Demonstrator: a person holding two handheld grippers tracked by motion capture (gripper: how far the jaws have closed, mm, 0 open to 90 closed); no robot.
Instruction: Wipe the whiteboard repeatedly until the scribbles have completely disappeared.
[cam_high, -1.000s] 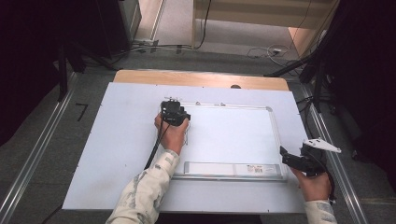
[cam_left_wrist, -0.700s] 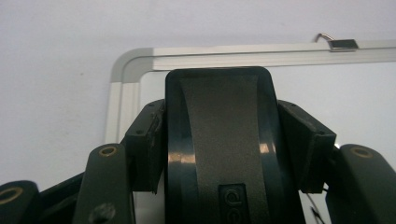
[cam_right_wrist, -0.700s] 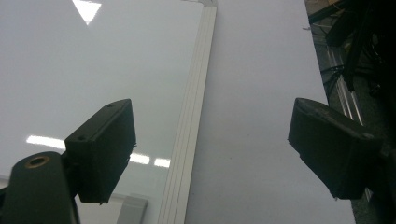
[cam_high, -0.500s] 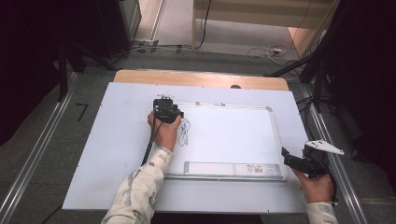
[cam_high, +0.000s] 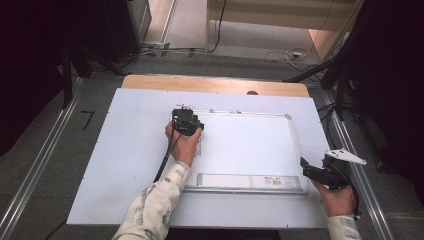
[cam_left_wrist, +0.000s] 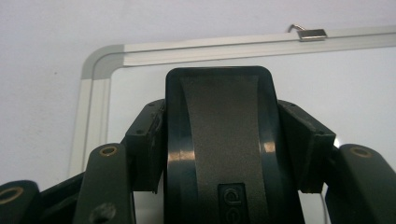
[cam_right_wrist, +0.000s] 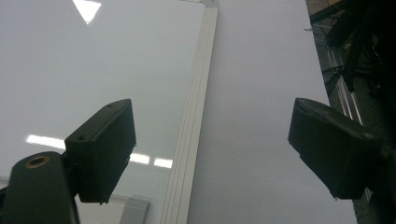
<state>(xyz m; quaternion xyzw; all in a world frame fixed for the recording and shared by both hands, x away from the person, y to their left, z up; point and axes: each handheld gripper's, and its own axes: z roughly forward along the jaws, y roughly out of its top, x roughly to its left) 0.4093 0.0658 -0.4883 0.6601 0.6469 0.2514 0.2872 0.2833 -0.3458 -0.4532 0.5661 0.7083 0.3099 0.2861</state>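
Left hand-held gripper (cam_high: 186, 121): its jaws are clamped on a black eraser (cam_left_wrist: 219, 140), one pad pressing each long side, as the left gripper view shows
Eraser: sits between the left hand-held gripper's jaws, face down on the whiteboard (cam_high: 250, 145), just inside the board's far left corner
Whiteboard: lies flat on the bench (cam_high: 130, 150); under the left hand-held gripper at its far left corner, and in front of the right hand-held gripper (cam_high: 306, 170) at its near right corner
Board frame (cam_left_wrist: 100, 60): rounded silver corner just beyond and to the left of the eraser in the left gripper view; a small metal hanger clip (cam_left_wrist: 310, 33) sits on the far rail, beyond the jaws to the right
Faint marks (cam_high: 200, 145): thin scribble on the board just beside the left hand, too small to read
Right hand-held gripper: jaws stand wide apart with nothing between them; in the right gripper view the board's right rail (cam_right_wrist: 196, 116) runs between them
Label strip (cam_high: 247, 181): along the board's near edge, between the two hands
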